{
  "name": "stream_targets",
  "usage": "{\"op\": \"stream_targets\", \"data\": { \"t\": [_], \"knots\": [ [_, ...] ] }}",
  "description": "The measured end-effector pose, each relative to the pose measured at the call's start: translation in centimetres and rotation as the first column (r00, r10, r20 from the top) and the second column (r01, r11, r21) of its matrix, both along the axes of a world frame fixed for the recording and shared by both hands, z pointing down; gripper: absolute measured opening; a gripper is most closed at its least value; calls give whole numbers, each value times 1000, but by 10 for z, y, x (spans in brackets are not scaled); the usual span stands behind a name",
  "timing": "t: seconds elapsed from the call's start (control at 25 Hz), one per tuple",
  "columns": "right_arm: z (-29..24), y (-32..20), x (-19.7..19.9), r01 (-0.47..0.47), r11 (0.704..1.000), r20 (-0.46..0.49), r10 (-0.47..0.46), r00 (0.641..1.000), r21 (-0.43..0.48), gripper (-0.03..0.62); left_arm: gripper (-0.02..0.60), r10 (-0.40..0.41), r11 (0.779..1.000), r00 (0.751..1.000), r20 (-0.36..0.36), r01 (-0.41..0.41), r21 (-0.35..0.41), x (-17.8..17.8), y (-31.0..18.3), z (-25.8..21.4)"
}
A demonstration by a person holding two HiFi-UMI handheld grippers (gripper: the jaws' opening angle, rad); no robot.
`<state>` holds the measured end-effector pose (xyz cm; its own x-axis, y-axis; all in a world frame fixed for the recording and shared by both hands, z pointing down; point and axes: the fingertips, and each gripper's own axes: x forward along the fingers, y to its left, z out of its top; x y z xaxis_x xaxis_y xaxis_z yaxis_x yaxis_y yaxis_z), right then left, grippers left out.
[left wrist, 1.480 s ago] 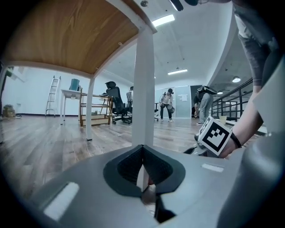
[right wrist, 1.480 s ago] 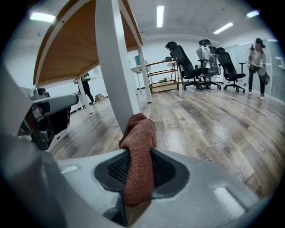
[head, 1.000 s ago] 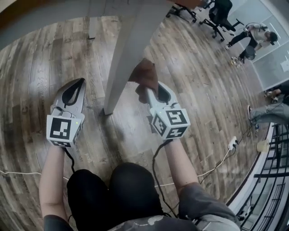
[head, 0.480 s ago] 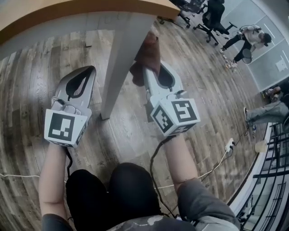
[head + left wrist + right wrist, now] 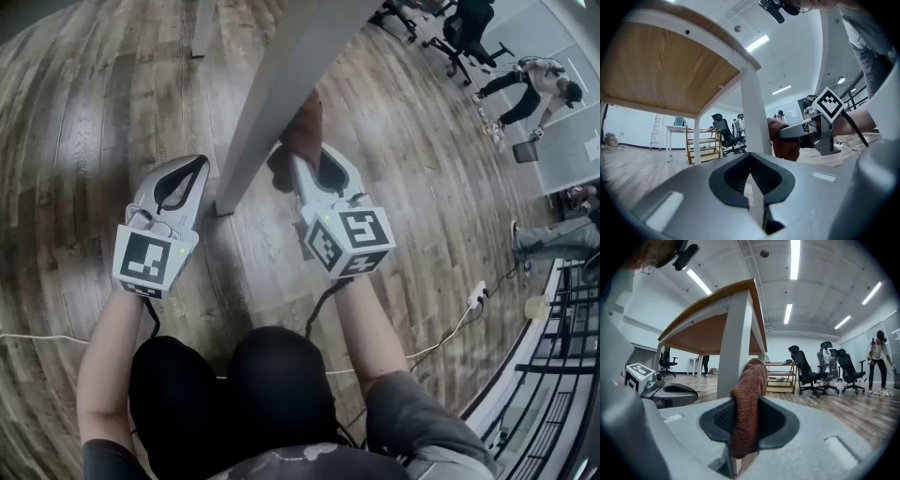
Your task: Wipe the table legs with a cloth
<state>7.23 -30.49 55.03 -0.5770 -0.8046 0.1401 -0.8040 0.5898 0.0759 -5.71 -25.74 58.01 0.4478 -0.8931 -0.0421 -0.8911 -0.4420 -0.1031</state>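
Note:
A white table leg (image 5: 272, 103) stands on the wood floor, its foot (image 5: 225, 206) between my two grippers. My right gripper (image 5: 298, 155) is shut on a brown cloth (image 5: 302, 131), which presses against the right side of the leg. The right gripper view shows the cloth (image 5: 749, 399) pinched between the jaws, with the leg (image 5: 735, 343) just behind it. My left gripper (image 5: 192, 169) is shut and empty, left of the leg near its foot. From the left gripper view, the leg (image 5: 754, 117) rises ahead with the cloth (image 5: 783, 140) at its right.
The wooden tabletop underside (image 5: 670, 70) spans overhead. Office chairs (image 5: 820, 369) and a wooden shelf (image 5: 780, 376) stand across the room. A person (image 5: 534, 80) crouches at far right. A cable and power strip (image 5: 480, 298) lie on the floor near a railing.
The right gripper and cloth have slid down the leg from near the tabletop. The head view has tilted, so the tabletop edge is out of sight. The left gripper has shifted slightly right.

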Motion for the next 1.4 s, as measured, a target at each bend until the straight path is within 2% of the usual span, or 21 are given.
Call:
{"op": "stream_targets", "data": {
  "t": [0.12, 0.32, 0.44, 0.72, 1.0, 1.16, 1.24, 1.32, 1.4],
  "knots": [
    [37, 3, -1, 0, 999, -25, -1, 1000, -53, 91, 20, 9, 999, 1000, -10, -9, -35, -1, 6, 26],
    [94, 8, 1, -2, 989, -62, -7, 998, -149, 91, 20, 84, 994, 996, -15, -85, -69, 10, 23, 57],
    [132, 12, 0, 3, 977, -91, -23, 996, -214, 91, 20, 79, 991, 997, -2, -78, -110, 9, 27, 80],
    [211, 18, -4, 32, 946, -180, -94, 979, -321, 91, 20, 105, 965, 994, -43, -112, -238, 13, 35, 126],
    [283, 29, -5, 26, 885, -234, -151, 961, -465, 91, 20, 99, 938, 994, -48, -110, -330, 12, 43, 164],
    [310, 34, -3, 32, 844, -224, -179, 958, -536, 91, 20, 98, 935, 994, -40, -105, -339, 11, 39, 166],
    [320, 32, 1, 22, 833, -240, -184, 953, -553, 91, 20, 96, 940, 995, -33, -102, -326, 11, 32, 161],
    [316, 25, 9, -2, 844, -254, -159, 954, -536, 91, 20, 82, 948, 996, -29, -88, -307, 8, 24, 154],
    [293, 14, 17, -18, 880, -253, -117, 960, -475, 91, 20, 57, 953, 998, -27, -62, -296, 1, 15, 146]
  ]
}}
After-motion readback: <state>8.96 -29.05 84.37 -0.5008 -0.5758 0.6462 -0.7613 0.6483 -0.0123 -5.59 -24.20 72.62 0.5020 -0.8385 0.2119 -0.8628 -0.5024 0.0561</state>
